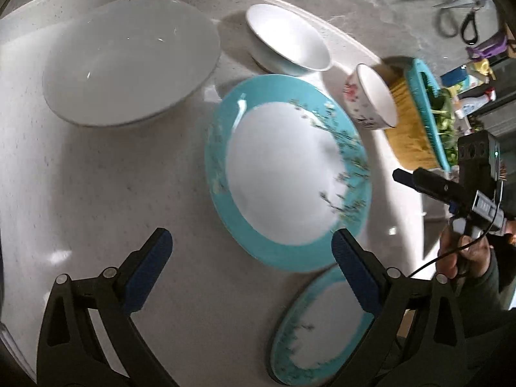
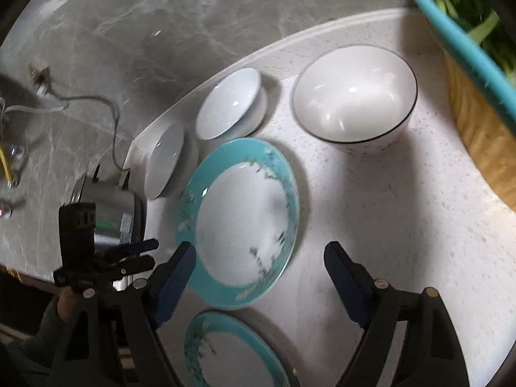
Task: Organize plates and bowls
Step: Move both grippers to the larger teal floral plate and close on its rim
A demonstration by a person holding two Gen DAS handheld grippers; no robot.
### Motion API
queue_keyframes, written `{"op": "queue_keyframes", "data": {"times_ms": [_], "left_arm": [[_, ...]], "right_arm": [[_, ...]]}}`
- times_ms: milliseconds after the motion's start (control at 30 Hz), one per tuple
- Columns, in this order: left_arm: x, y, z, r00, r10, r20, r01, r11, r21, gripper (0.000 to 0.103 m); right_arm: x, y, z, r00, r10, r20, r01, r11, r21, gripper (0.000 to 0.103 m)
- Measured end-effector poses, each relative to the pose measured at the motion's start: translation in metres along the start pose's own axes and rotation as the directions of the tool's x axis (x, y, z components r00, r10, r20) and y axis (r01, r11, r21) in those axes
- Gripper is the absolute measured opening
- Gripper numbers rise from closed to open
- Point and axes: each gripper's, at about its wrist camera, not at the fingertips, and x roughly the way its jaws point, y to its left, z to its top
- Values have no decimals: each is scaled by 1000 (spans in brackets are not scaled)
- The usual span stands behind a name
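Two teal-rimmed plates with white centres lie on the pale speckled counter, the bigger plate [image 1: 287, 171] [image 2: 245, 222] ahead of the nearer plate [image 1: 322, 332] [image 2: 232, 351]. Behind them stand a wide grey-white bowl [image 1: 129, 61] [image 2: 164, 161], a white bowl [image 1: 287, 40] [image 2: 229, 103] and a flower-patterned bowl with a dark rim [image 1: 371, 100] [image 2: 354, 96]. My left gripper [image 1: 253, 233] hangs open above the bigger plate's near left rim, holding nothing. My right gripper [image 2: 260, 245] is open too, above that plate's near right side, and it shows at the right edge of the left wrist view [image 1: 419, 180].
A teal basket of greens [image 1: 425, 109] [image 2: 461, 42] rests on a thick wooden block [image 1: 409, 135] [image 2: 483, 135] beside the flower bowl. A steel pot [image 2: 109, 213] and a cable [image 2: 90, 100] are left of the counter edge. Scissors [image 1: 464, 16] lie on the grey marble beyond.
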Motion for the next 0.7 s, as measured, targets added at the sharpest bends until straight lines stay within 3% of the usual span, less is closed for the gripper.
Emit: {"op": "queue_keyframes", "data": {"times_ms": [233,367,400,700], "left_arm": [[33,11,14,999,-6,-36,6,1000,-2,95],[47,13,23,998,-22,-52,22,1000,-9,70],[49,10,23,998,-22,-56,21,1000,-9,68],[58,11,25,998,-6,-67,3,999,-45,68]], "right_arm": [[25,-12,13,999,16,-30,-16,1000,9,72],[36,-18,13,998,10,-59,-9,1000,24,61],[39,-19,13,998,9,-66,-7,1000,24,61],[49,-24,12,995,24,-92,-21,999,40,58]]}}
